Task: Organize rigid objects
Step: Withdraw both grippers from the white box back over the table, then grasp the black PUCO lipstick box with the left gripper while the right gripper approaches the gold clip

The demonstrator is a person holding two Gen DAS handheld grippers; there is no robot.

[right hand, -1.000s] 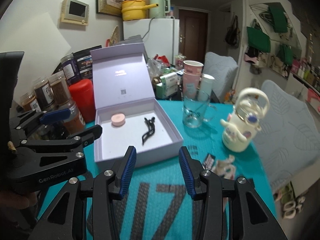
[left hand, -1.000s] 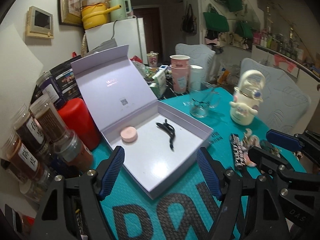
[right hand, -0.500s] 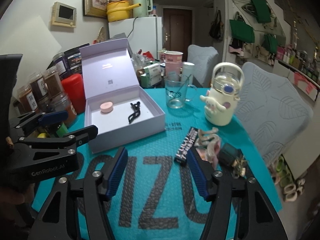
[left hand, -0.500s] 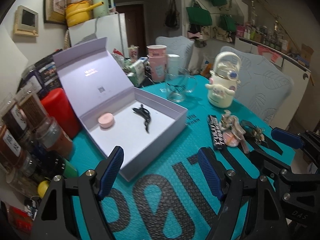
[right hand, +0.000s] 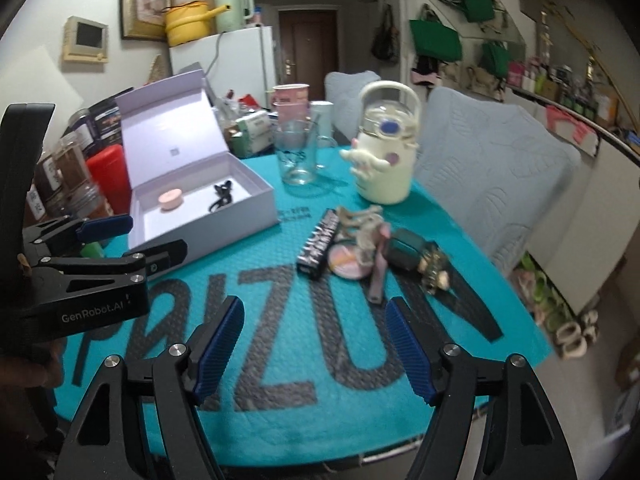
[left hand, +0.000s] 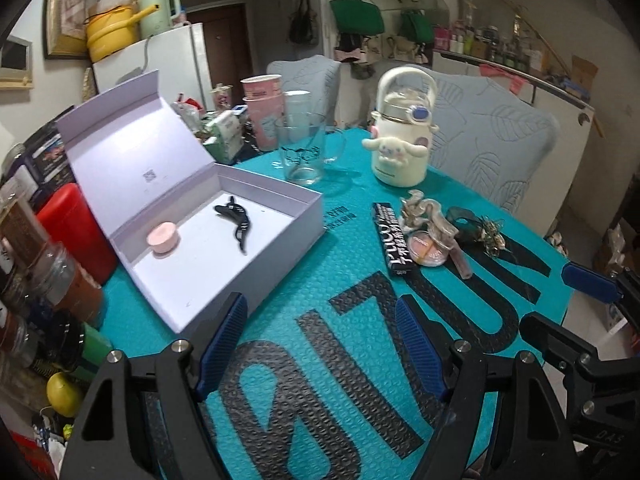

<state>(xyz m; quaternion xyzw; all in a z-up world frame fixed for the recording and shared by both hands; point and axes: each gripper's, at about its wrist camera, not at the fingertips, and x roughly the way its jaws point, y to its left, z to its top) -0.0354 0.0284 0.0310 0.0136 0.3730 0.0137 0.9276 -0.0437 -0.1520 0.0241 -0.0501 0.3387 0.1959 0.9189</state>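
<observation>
Two items already lie in the box [left hand: 188, 216] at left; both hand-held grippers have swung toward the clutter pile [right hand: 360, 244] mid-frame on the bench [right hand: 280, 340], left hand-held gripper [left hand: 320, 344] wide and empty, right hand-held gripper [right hand: 316, 340] opening, empty, ready for the next pick

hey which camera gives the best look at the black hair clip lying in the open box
The left wrist view. There the black hair clip lies large and sharp on the floor of the lavender box, beside the pink round case, its curved shape clear. The right wrist view shows the same clip farther off, smaller and slightly blurred.
</observation>
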